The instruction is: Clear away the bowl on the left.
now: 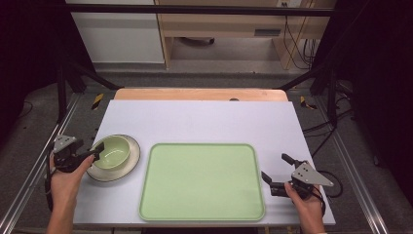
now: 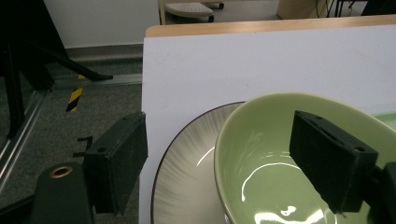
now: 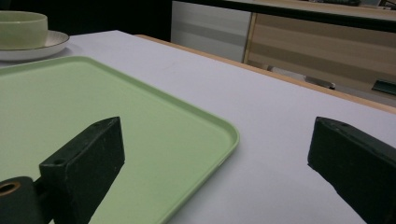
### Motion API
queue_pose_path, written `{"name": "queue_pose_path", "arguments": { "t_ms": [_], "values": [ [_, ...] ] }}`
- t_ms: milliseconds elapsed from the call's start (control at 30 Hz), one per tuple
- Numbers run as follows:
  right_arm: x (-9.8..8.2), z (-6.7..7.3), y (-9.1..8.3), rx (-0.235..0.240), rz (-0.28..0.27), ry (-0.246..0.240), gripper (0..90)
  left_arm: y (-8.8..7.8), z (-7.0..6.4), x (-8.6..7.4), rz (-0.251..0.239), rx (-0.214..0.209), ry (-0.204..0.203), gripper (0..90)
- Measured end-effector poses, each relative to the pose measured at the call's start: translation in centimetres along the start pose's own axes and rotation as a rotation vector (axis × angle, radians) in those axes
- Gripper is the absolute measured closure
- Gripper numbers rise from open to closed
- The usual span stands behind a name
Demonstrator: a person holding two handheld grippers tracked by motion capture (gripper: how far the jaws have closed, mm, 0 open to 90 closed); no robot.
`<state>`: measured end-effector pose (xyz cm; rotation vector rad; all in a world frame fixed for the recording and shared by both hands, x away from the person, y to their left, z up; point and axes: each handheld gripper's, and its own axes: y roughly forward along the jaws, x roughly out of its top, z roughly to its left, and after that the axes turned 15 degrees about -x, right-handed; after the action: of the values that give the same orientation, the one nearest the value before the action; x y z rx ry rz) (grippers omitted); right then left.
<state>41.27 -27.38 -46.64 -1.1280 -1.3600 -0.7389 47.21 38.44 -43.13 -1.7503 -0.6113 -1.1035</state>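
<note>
Left gripper (image 1: 96, 151) straddles the near-left rim of the green bowl (image 1: 113, 151), one jaw outside the wall and one over the hollow; its pads (image 2: 119, 165) are not yet pressing on the rim, so nothing is grasped. That bowl sits on a pale plate (image 1: 130, 163) with a dark rim, at the left of the white table (image 1: 204, 122), just beside the left edge of the green tray (image 1: 202, 183). Right gripper (image 1: 273, 173) hovers spread wide and empty off the tray's near-right corner. By my reading the work has barely begun: the bowl is not yet lifted, the tray is bare, and the grasp, the lift and any transfer all remain. Room is tight on the left, where plate and gripper sit close to the table's edge with the floor below, and the outer jaw hangs past that edge. Toward the right the tray offers a broad flat landing, though its raised lip would have to be cleared.
</note>
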Motion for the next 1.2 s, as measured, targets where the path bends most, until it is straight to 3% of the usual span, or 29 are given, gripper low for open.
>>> {"name": "queue_pose_path", "arguments": {
  "t_ms": [200, 300, 533, 733, 1200],
  "values": [
    [0.0, 0.0, 0.0, 0.001, 0.004, -0.003, 4.0, 0.1, 0.2, -0.2, 0.029, 0.009, -0.039, 26.3],
    [0.0, 0.0, 0.0, 0.001, 0.004, -0.003, 4.0, 0.2, 0.2, -0.2, 0.028, -0.024, -0.063, 29.5],
    [0.0, 0.0, 0.0, 0.003, 0.007, -0.004, 4.0, 0.7, -0.4, -0.2, 0.077, -0.024, -0.059, 39.3],
    [0.0, 0.1, 0.0, 0.005, 0.009, -0.007, 4.1, 0.9, -0.3, -0.5, 0.143, 0.001, -0.064, 44.6],
    [-0.1, 0.1, 0.1, 0.006, 0.014, -0.006, 4.1, 1.2, -0.2, -0.8, 0.157, 0.008, -0.093, 57.1]
  ]
}}
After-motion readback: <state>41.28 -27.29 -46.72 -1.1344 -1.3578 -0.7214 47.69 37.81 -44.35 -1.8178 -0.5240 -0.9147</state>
